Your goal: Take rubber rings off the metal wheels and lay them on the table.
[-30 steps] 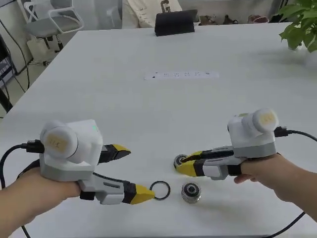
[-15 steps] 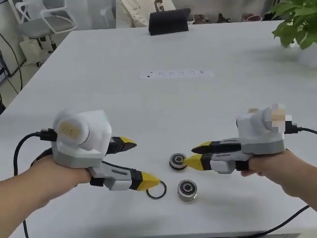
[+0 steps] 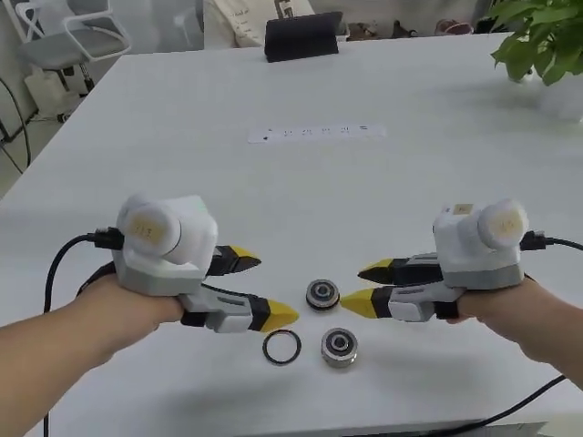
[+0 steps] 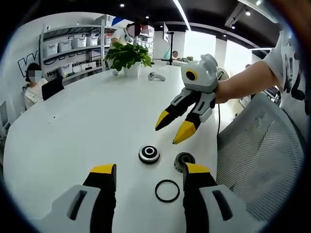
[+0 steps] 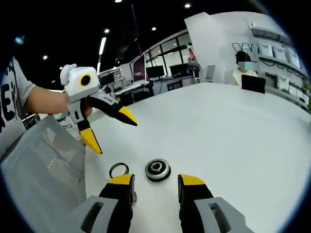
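Both tools hover empty over the bench (image 3: 383, 191).
Left tool (image 3: 273, 289), jaws apart; rubber ring (image 3: 281, 347) flat on the bench, near wheel (image 3: 339, 347) beside it, far wheel (image 3: 322, 294) between the tools; right tool (image 3: 354, 287), jaws apart.

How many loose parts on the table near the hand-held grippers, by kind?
Metal wheels: 2 (far wheel, near wheel)
Loose rubber ring: 1
Total: 3
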Available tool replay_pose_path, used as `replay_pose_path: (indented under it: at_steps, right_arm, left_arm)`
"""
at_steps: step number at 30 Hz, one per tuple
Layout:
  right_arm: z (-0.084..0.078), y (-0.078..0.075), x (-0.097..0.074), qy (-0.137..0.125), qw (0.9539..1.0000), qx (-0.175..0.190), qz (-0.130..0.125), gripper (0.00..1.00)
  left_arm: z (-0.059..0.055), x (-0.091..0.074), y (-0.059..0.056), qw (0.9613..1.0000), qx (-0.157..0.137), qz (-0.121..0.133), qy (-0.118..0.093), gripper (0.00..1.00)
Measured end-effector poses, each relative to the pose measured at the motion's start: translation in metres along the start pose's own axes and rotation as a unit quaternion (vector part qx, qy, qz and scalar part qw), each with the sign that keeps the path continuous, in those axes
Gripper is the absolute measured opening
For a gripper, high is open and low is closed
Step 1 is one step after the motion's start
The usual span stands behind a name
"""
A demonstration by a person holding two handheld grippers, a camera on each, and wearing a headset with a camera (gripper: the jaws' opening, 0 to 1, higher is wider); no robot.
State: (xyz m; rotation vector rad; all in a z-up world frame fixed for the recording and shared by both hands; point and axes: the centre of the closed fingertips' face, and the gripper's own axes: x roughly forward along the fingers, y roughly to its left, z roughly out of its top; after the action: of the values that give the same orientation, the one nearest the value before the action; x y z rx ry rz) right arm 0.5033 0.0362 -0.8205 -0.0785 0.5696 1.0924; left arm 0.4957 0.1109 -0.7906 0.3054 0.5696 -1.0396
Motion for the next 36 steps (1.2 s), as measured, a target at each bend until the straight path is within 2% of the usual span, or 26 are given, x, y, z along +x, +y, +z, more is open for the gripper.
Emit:
replay_pose_path:
  at_steps: [13, 21, 26, 31, 36]
  right_arm:
    - [-0.006, 0.001, 0.002, 0.008, 0.9999, -0.014, 0.000, 0.36]
    - [-0.008, 0.000, 0.002, 0.009, 0.9998, -0.016, 0.002, 0.37]
    - [-0.011, -0.001, 0.002, 0.011, 0.9998, -0.015, 0.002, 0.37]
    - [-0.013, -0.002, 0.002, 0.011, 0.9998, -0.013, 0.001, 0.36]
    - [-0.015, -0.003, 0.002, 0.012, 0.9999, -0.011, 0.000, 0.36]
  left_arm:
    - [0.009, 0.030, -0.008, 0.9997, 0.010, -0.021, 0.003, 0.47]
    - [0.006, 0.047, -0.011, 0.9994, 0.008, -0.031, 0.013, 0.41]
    - [0.007, 0.053, -0.010, 0.9993, 0.003, -0.034, 0.013, 0.38]
    - [0.003, 0.060, -0.006, 0.9992, -0.007, -0.034, 0.018, 0.34]
    - [0.002, 0.064, -0.008, 0.9991, -0.002, -0.037, 0.022, 0.30]
